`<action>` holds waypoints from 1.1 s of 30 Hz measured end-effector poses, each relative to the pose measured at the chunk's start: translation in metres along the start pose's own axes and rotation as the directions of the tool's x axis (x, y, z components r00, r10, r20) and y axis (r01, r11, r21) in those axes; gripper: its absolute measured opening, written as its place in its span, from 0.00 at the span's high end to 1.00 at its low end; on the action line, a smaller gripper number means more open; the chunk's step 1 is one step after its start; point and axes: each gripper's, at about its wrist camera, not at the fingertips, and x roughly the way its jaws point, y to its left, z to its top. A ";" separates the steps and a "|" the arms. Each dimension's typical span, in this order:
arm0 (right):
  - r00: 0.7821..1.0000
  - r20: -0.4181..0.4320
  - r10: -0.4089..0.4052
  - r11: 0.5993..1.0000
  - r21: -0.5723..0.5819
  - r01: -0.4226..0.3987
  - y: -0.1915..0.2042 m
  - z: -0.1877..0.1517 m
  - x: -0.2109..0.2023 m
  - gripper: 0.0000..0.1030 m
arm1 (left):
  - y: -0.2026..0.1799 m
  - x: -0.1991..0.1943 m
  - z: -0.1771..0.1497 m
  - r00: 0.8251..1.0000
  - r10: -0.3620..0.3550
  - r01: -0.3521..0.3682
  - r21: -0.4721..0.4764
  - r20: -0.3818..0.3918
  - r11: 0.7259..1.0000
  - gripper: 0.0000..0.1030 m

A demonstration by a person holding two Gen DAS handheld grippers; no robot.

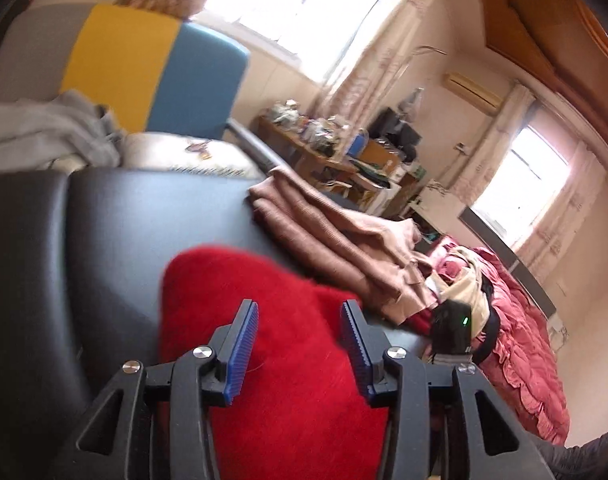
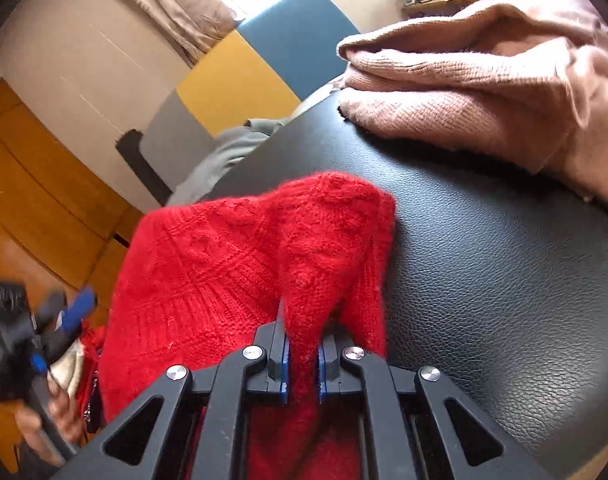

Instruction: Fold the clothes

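A fuzzy red knitted sweater [image 1: 272,320] lies on a black leather surface [image 1: 116,240]. My left gripper [image 1: 300,344] is open, its blue pads apart just above the red sweater, holding nothing. In the right wrist view my right gripper [image 2: 303,364] is shut on a bunched fold of the red sweater [image 2: 240,264], lifting it off the black surface [image 2: 504,280]. The left gripper [image 2: 44,336] shows at the left edge of that view, beside the sweater's hem.
A folded pink-brown knit garment [image 1: 328,232] lies farther back on the black surface; it also shows in the right wrist view [image 2: 484,88]. A grey garment [image 1: 48,132] lies by a yellow and blue headboard [image 1: 156,68]. A red quilt [image 1: 524,344] is at right.
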 end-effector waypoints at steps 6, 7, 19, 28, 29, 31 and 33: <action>0.996 0.010 0.086 0.993 0.086 -0.086 -0.042 -0.021 0.007 0.93 | 0.004 0.094 0.008 0.961 0.119 -0.114 0.037 -0.251 0.993 0.69; 0.997 0.002 0.078 0.994 0.072 -0.078 -0.039 -0.019 0.006 0.93 | 0.004 0.103 0.004 0.952 0.162 -0.149 0.070 -0.261 0.986 0.72; 0.995 -0.070 -0.077 0.934 -0.355 0.048 0.053 -0.018 -0.040 0.78 | 0.000 0.111 0.000 0.942 0.233 -0.217 0.092 -0.240 0.972 0.72; 0.969 -0.186 -0.163 0.870 -0.491 0.052 0.052 -0.076 -0.024 0.83 | -0.014 0.106 -0.011 0.940 0.267 -0.238 0.151 -0.213 0.959 0.72; 0.969 -0.191 -0.154 0.880 -0.473 0.047 0.052 -0.073 -0.025 0.84 | -0.016 0.106 -0.012 0.937 0.280 -0.249 0.163 -0.208 0.955 0.72; 0.970 -0.202 -0.136 0.900 -0.435 0.035 0.050 -0.067 -0.027 0.84 | -0.015 0.098 -0.009 0.945 0.262 -0.237 0.143 -0.198 0.961 0.71; 0.970 -0.212 -0.117 0.918 -0.397 0.024 0.049 -0.061 -0.029 0.84 | -0.014 0.084 -0.004 0.958 0.226 -0.210 0.104 -0.175 0.972 0.68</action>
